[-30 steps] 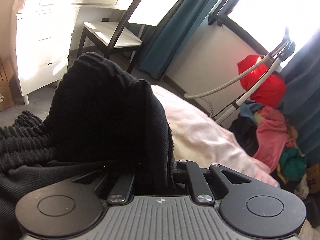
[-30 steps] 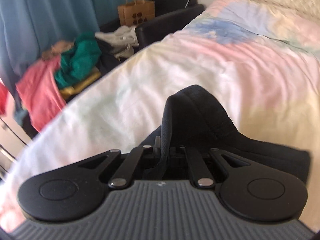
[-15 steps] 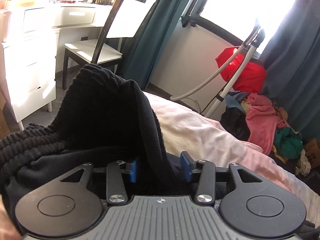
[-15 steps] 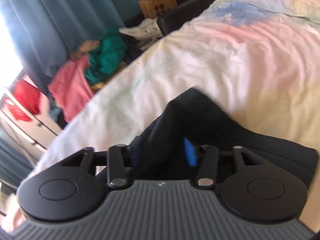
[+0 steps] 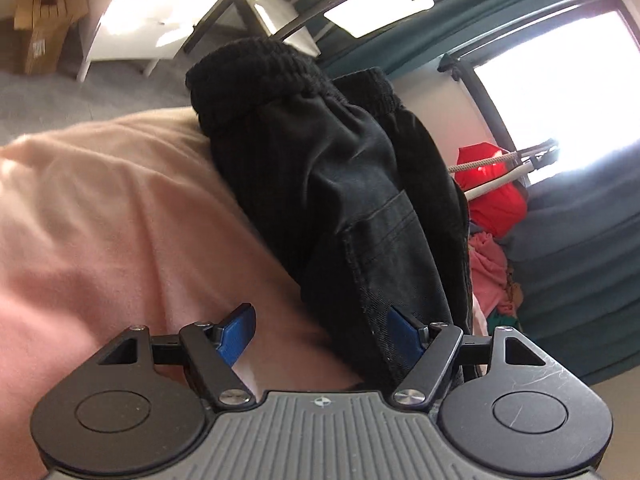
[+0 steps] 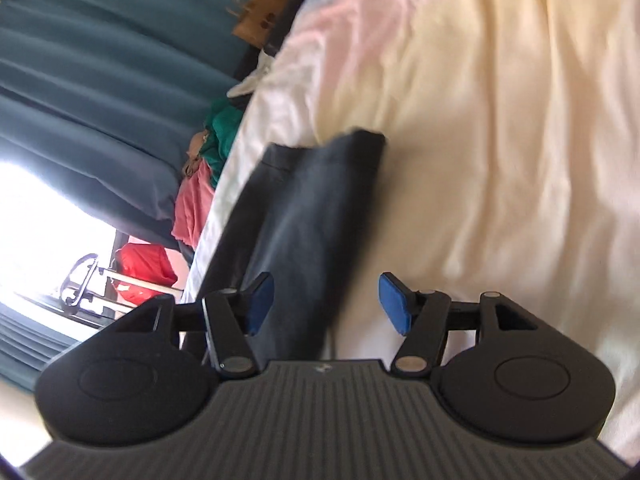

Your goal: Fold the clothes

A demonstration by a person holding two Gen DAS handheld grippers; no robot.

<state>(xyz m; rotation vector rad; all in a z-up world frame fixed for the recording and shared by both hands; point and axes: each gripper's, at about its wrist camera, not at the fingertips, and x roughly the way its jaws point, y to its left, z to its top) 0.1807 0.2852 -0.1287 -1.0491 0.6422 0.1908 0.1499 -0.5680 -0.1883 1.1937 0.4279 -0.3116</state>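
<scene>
A pair of black trousers (image 5: 344,184) with a ribbed waistband and a back pocket lies folded lengthwise on the pink and cream bed cover (image 5: 100,216). My left gripper (image 5: 322,334) is open and empty, its right blue pad (image 5: 404,332) against the trousers' near edge. In the right wrist view the other end of the trousers (image 6: 304,216) lies on the bed cover (image 6: 500,140). My right gripper (image 6: 326,304) is open and empty just above that end.
A white desk and a chair (image 5: 376,8) stand beyond the bed. A heap of coloured clothes (image 6: 200,184) and a red item (image 5: 492,192) lie by the teal curtains (image 6: 92,80). A paper bag (image 6: 260,16) sits on a dark seat.
Both grippers were shut on the black trousers a second ago. They have opened, let the cloth drop onto the bed and rolled to one side.
</scene>
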